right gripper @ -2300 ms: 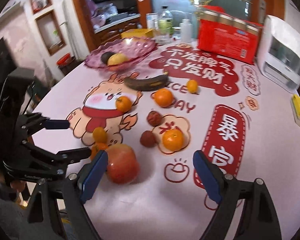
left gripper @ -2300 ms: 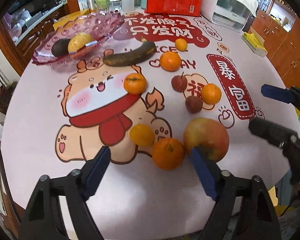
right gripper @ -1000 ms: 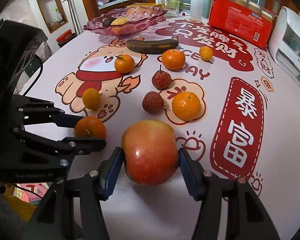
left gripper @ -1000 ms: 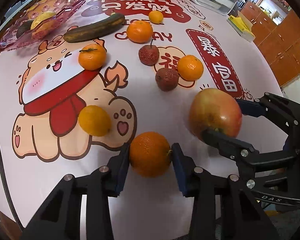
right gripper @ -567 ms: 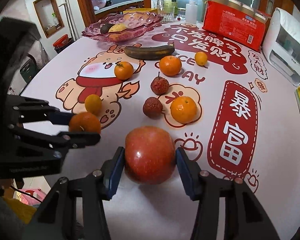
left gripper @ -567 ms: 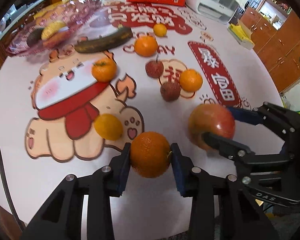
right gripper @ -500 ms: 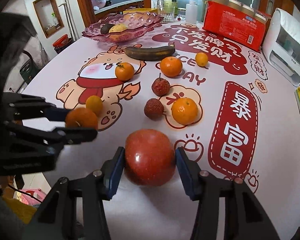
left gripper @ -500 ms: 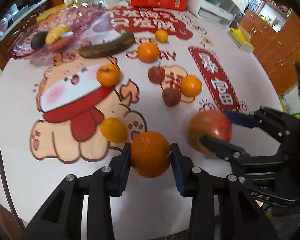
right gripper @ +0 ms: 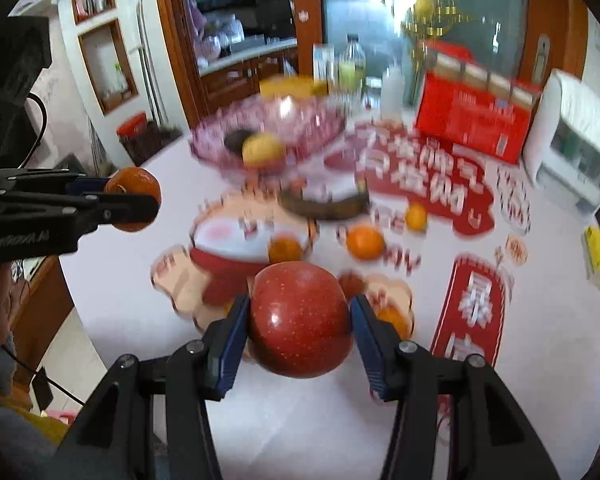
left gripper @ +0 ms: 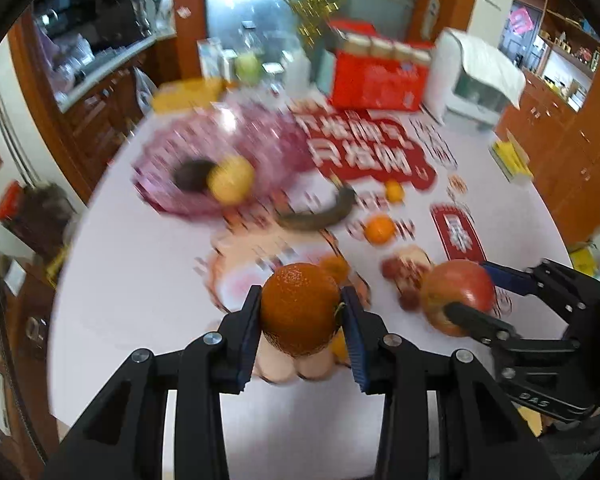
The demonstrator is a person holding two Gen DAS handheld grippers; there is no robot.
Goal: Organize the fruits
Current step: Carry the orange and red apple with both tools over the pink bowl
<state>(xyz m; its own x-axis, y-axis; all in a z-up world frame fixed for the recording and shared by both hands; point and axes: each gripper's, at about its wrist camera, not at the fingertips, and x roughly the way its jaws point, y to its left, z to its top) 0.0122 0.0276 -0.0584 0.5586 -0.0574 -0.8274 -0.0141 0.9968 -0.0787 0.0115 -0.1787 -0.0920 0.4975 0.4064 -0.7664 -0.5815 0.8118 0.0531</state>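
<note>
Both fruits have been lifted off the counter since the earlier frames, where they were still resting on the printed cloth, and both views are now tilted up toward the pink glass bowl.

An orange is pinched between the blue pads of the left gripper, held across its widest part and clear of the counter. A large red apple is clamped the same way by the right gripper, its fingers pressed against the apple's flanks.

The bowl is seen at the far left of the counter (heavily blurred by motion), with a yellow fruit and a dark fruit already inside. A blackened banana and several small oranges are left lying between the bowl and the grippers.

The apple is judged to be the heavier and smoother piece, so slipping is likelier there; a hold across its equator is best kept. The orange is expected to be lighter, with a dimpled, slightly yielding rind that grips well but bruises if squeezed hard. Since the bowl appears to be glass, both fruits would best be lowered in rather than dropped.
</note>
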